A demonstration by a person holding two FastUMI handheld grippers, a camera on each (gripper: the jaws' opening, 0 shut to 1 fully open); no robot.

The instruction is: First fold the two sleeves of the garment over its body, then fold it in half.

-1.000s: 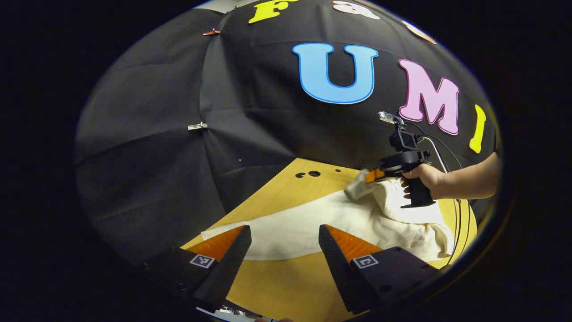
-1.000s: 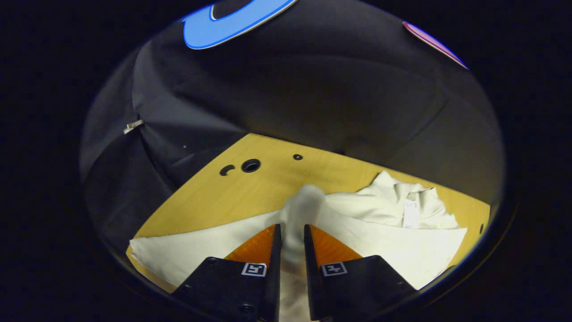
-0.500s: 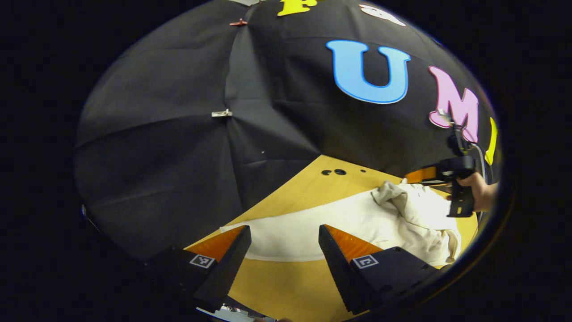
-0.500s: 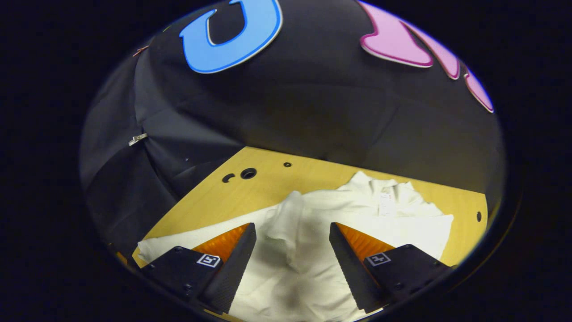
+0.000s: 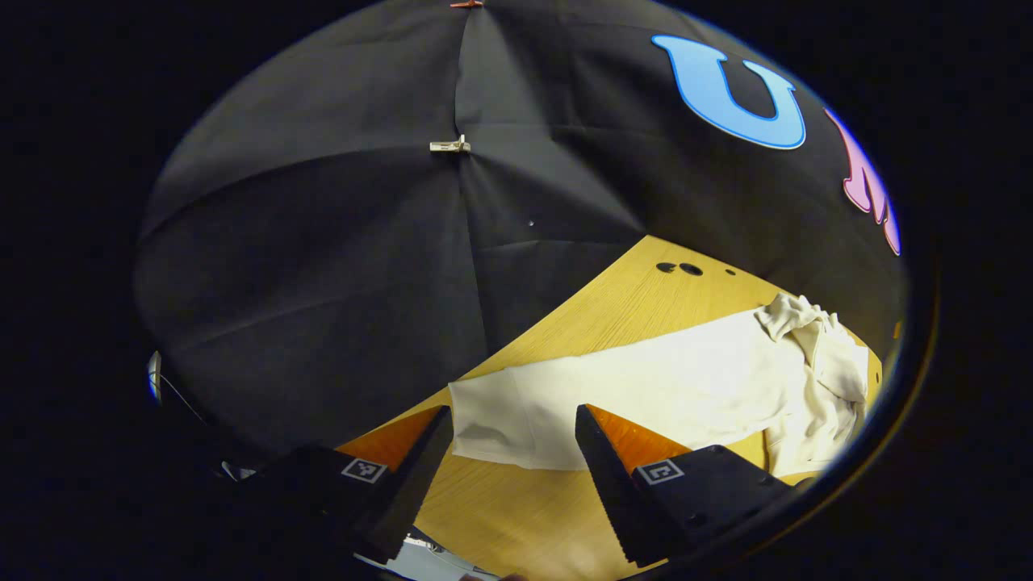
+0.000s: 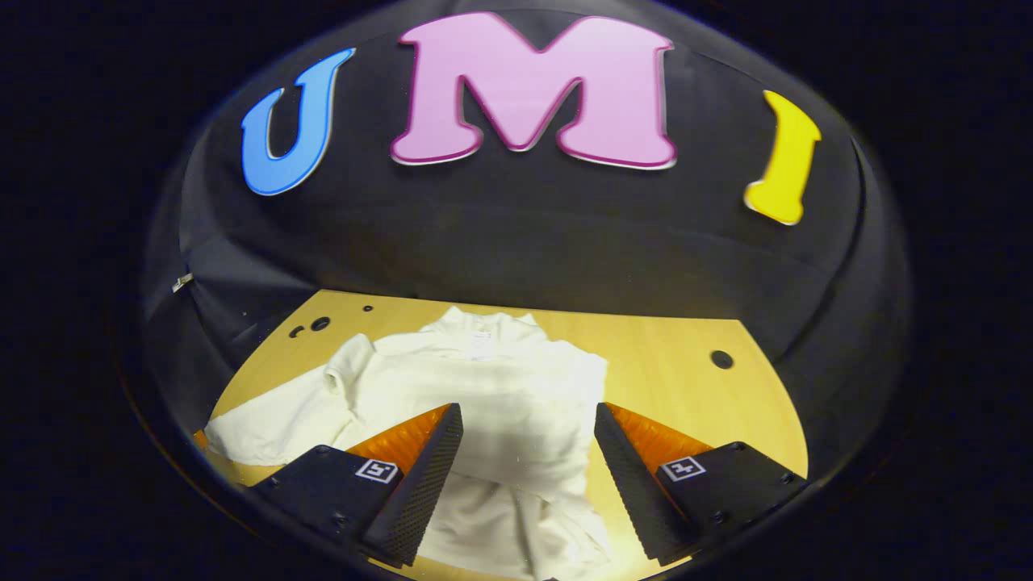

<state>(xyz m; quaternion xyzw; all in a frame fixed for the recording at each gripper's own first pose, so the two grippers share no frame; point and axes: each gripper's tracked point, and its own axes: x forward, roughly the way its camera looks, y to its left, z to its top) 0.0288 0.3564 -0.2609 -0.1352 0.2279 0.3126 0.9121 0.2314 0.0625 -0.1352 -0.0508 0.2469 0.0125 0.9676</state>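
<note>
A cream long-sleeved garment (image 6: 484, 403) lies on the wooden table (image 6: 686, 387), its collar toward the back wall. One sleeve is folded across the body, its cuff (image 6: 347, 367) resting near the left shoulder. The other sleeve (image 5: 613, 387) stretches out flat to the side, with its end (image 5: 484, 420) just ahead of my left gripper (image 5: 513, 440). That gripper is open and holds nothing. My right gripper (image 6: 526, 440) hangs open above the garment's lower body, apart from the cloth.
Black cloth walls close in the table at the back and sides. Small round holes (image 5: 680, 268) mark the tabletop near the far left corner, and another hole (image 6: 721, 359) sits at the right. Bare wood lies to the right of the garment (image 6: 662, 363).
My right gripper opened, dropped the sleeve onto the body, then pulled back and swung right. My left gripper turned left and drew nearer the outstretched sleeve's end.
</note>
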